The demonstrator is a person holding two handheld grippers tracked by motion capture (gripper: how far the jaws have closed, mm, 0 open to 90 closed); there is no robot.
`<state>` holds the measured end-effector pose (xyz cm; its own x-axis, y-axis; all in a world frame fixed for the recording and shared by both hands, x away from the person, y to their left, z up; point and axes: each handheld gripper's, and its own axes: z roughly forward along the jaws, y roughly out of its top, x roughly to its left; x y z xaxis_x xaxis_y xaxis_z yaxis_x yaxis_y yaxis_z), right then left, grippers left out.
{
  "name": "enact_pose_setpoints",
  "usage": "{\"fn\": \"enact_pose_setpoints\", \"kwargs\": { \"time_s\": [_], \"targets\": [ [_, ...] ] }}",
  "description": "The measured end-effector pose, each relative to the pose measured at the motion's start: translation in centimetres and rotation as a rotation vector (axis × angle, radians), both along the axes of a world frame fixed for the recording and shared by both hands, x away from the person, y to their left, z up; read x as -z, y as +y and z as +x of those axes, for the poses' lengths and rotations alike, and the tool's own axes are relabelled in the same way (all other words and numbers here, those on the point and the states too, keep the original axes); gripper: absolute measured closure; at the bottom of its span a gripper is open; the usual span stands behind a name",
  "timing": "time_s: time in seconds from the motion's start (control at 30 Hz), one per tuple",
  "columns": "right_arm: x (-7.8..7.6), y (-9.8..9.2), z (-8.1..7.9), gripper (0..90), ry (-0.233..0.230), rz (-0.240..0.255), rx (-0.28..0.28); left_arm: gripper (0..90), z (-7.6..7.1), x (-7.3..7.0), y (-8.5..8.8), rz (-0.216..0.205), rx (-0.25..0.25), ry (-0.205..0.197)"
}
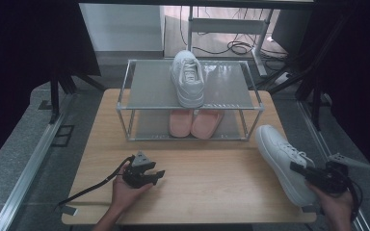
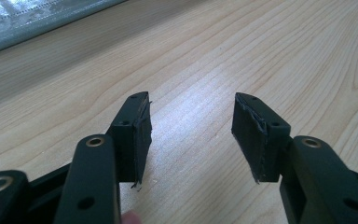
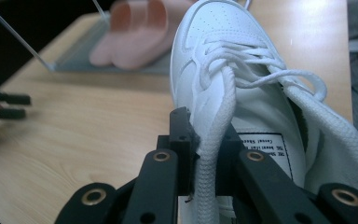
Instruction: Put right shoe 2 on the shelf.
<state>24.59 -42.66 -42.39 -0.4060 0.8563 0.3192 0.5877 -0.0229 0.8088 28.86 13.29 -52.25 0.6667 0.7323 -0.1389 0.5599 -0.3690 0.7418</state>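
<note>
White shoe [image 1: 282, 161] at the table's right edge, toe toward the rack, heel hanging past the rim. Clamped at the collar by the right gripper [image 3: 204, 154], jaws pinched together on the padded rim beside the laces. Seemingly the pick-up step: grip made, carry not yet done. Next, probably, lift clear of the table [image 1: 212, 192] and swing toward the rack [image 1: 147, 84], up beside the matching shoe [image 1: 188, 77] on the top shelf; calls for a level hold to keep the toe off the frame. Pink slippers [image 1: 195, 122] on the lower shelf. Left gripper [image 2: 191, 128] low over bare wood near the front, jaws apart, holding nothing.
</note>
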Motion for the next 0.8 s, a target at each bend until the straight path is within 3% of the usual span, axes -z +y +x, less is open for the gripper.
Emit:
{"fn": "enact_pose_setpoints", "kwargs": {
  "time_s": [0.37, 0.8],
  "targets": [
    [-3.0, -1.1, -1.2, 82.4, -0.126, 0.127, 0.024, 48.1, 0.0, 0.1, 0.0, -0.001, 0.000, 0.002],
    [-5.5, -0.9, -1.0, 82.5, -0.216, 0.164, 0.048, 48.1, 0.1, 0.2, -0.1, 0.004, 0.003, 0.006]
  ]
}}
